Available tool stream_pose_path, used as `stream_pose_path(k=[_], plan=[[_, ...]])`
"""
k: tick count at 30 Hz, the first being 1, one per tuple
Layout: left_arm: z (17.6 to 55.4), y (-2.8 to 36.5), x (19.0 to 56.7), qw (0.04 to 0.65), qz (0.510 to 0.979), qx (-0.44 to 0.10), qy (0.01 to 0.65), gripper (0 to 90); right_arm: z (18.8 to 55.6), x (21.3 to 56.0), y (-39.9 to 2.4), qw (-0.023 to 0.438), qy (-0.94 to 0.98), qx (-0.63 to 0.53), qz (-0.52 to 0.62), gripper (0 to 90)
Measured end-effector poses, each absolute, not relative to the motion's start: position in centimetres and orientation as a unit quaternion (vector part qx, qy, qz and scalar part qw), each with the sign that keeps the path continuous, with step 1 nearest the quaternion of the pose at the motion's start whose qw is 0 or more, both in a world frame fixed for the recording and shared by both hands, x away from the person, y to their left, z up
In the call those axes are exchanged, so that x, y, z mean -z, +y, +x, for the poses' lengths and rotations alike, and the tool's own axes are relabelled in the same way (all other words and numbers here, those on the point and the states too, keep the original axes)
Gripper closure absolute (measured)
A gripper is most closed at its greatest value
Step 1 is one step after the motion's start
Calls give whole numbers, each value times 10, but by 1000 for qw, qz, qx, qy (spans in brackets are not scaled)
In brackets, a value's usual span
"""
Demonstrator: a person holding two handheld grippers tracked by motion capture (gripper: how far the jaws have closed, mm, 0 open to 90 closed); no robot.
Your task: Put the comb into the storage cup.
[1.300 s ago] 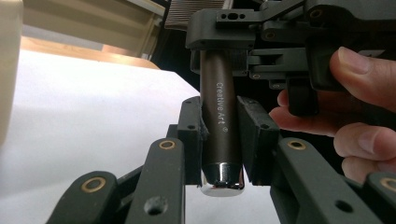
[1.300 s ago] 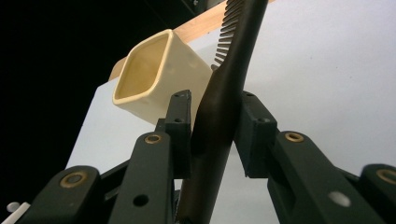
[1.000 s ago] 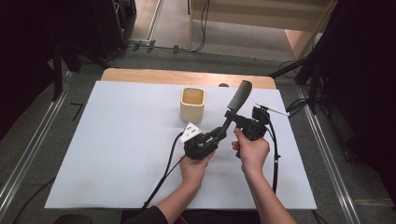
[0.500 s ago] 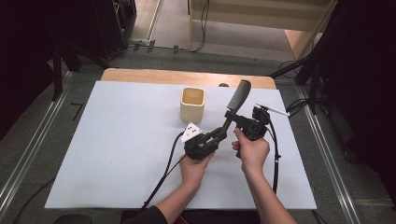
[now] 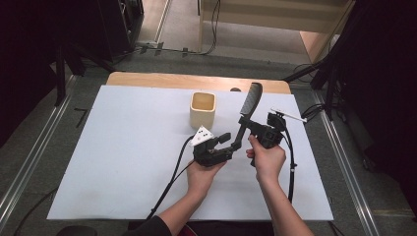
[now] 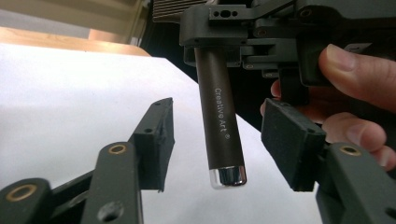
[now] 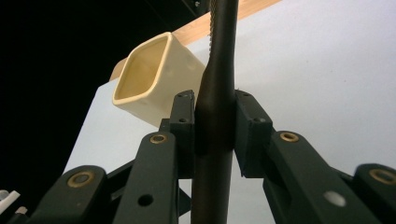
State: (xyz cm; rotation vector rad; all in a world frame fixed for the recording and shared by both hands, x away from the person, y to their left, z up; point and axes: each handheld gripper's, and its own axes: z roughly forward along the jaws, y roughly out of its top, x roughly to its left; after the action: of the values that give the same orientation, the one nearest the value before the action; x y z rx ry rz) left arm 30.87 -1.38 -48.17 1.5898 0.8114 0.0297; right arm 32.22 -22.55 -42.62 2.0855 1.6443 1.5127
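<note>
A dark comb (image 5: 250, 100) with a round brown handle stands nearly upright above the white table cover. My right gripper (image 5: 247, 128) is shut on the handle's middle, and its pads press both sides of the handle (image 7: 219, 70). In the left gripper view the handle (image 6: 218, 112) reads "Creative Art" and ends in a silver cap. My left gripper (image 5: 229, 142) is open, with its two pads on either side of that lower end and not touching it. The left gripper (image 6: 224, 140) has the right gripper (image 6: 243, 32) just above and behind it.
A cream square cup (image 5: 202, 109) stands upright behind the left gripper, its mouth open; it also shows tilted in the right gripper view (image 7: 149, 74). The white sheet (image 5: 123, 147) covers the wooden table (image 5: 172, 78). Cables trail from both grippers toward the person.
</note>
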Motion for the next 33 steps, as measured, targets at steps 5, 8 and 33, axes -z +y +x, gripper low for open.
stream_pose_path(k=[5,8,33], plan=[[310,-9,478,609,711,-5,352,414,323,426,-227,54,543,-494,677,701],[313,-5,474,595,722,7,352,396,323,425,-227,61,547,-493,674,701],[330,29,458,468,820,48,325,365,324,426,-219,93,577,-488,649,701]])
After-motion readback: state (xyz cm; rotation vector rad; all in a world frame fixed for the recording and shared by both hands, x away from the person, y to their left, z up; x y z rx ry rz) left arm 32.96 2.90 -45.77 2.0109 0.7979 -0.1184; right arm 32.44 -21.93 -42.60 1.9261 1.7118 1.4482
